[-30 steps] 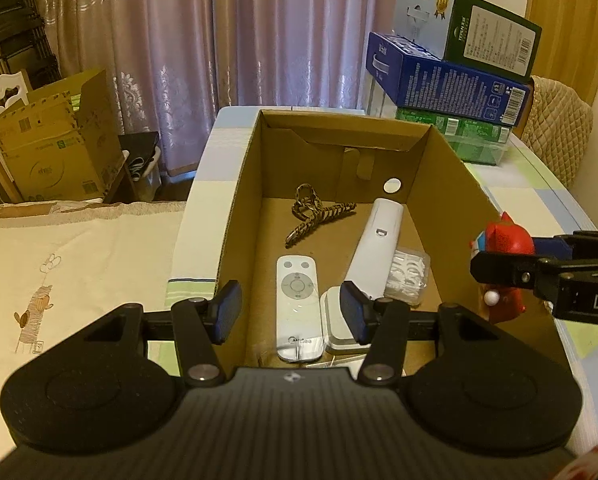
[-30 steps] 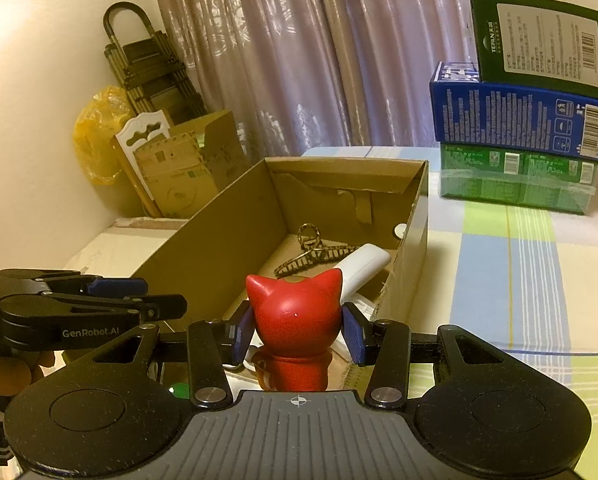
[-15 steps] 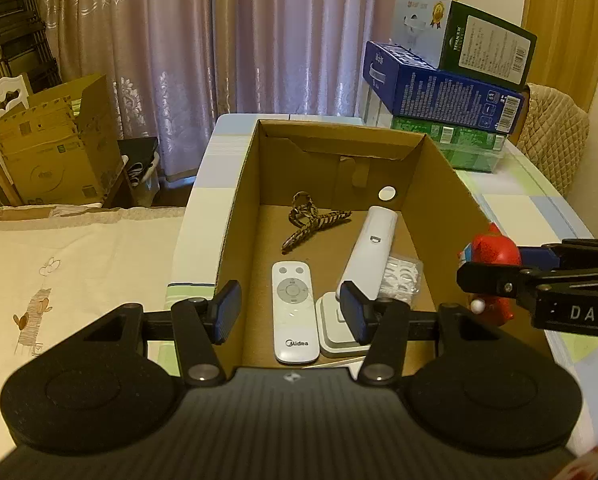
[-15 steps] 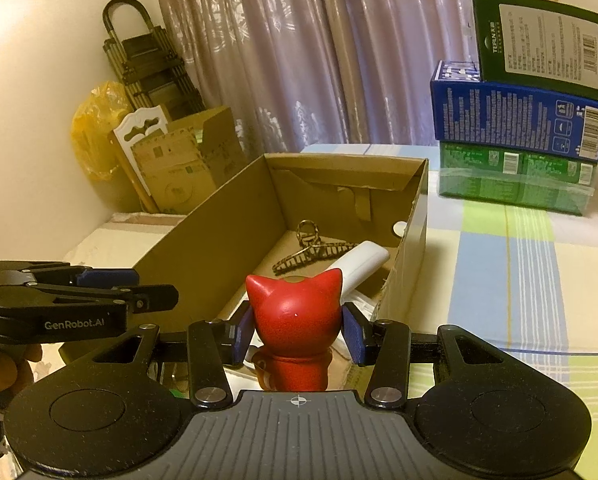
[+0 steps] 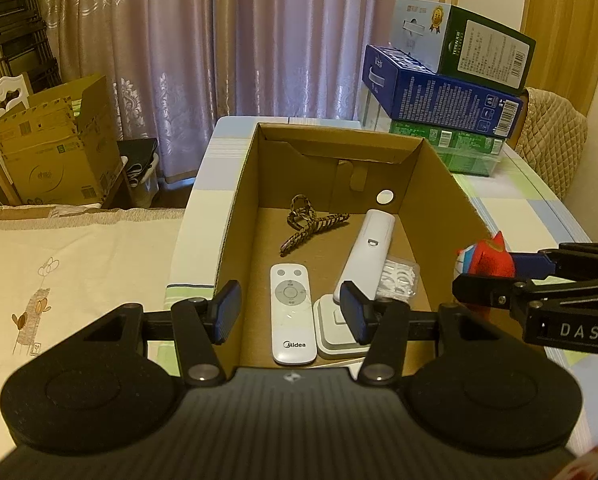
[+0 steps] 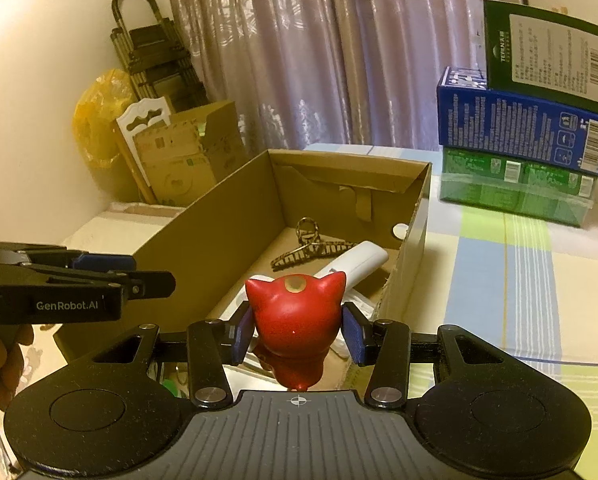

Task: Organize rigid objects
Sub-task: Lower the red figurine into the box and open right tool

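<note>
Right tongs (image 6: 297, 334) are clenched on a red figurine (image 6: 295, 316), which is held just above the near end of the box (image 6: 203, 236), beside its right wall. Left tongs (image 5: 290, 312) are seen with their blue pads apart and nothing between them, poised over the box's near edge.

A checked surface (image 6: 499, 280) is seen under the box, and a stack of cartons (image 6: 527, 136) is placed at its far side. A bed (image 5: 79, 264) lies to the left of the surface. The box is open at the top.

Inside it, a long white handset (image 5: 369, 244) is laid lengthwise near the right wall. A white remote (image 5: 291, 312) is laid beside it, toward the near end. A white switch block (image 5: 335, 328) is set just right of the remote. A patterned hair claw (image 5: 309, 224) is placed toward the far end. A clear packet (image 5: 397, 276) is tucked against the right wall, touching the handset.
</note>
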### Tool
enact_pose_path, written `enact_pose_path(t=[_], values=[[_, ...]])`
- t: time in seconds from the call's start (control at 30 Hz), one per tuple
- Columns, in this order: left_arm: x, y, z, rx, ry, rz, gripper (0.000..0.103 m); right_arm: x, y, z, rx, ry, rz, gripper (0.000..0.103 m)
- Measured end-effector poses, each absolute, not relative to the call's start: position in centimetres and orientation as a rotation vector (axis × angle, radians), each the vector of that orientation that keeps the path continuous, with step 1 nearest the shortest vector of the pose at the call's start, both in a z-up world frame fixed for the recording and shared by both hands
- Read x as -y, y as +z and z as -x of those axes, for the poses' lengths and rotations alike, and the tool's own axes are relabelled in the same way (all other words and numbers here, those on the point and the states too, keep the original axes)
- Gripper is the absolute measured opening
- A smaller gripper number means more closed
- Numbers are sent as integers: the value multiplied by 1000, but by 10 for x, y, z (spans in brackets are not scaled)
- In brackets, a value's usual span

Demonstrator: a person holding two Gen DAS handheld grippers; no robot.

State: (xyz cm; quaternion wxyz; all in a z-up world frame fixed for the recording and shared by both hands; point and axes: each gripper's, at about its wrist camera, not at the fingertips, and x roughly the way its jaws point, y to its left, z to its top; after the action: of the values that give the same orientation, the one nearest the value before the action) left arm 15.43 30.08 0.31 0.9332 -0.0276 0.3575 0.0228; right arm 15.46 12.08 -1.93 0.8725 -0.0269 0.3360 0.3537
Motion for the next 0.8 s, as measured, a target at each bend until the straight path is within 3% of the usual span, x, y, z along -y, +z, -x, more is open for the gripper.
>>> enact_pose_path(t=[0.47,0.8], values=[[-299,5,-150,-724,44,66,51,-122,-21,-153,-701,742,67,44],[-299,9,-148,-718,46,69,51,-123,-17,-149,-675,742,74,54]])
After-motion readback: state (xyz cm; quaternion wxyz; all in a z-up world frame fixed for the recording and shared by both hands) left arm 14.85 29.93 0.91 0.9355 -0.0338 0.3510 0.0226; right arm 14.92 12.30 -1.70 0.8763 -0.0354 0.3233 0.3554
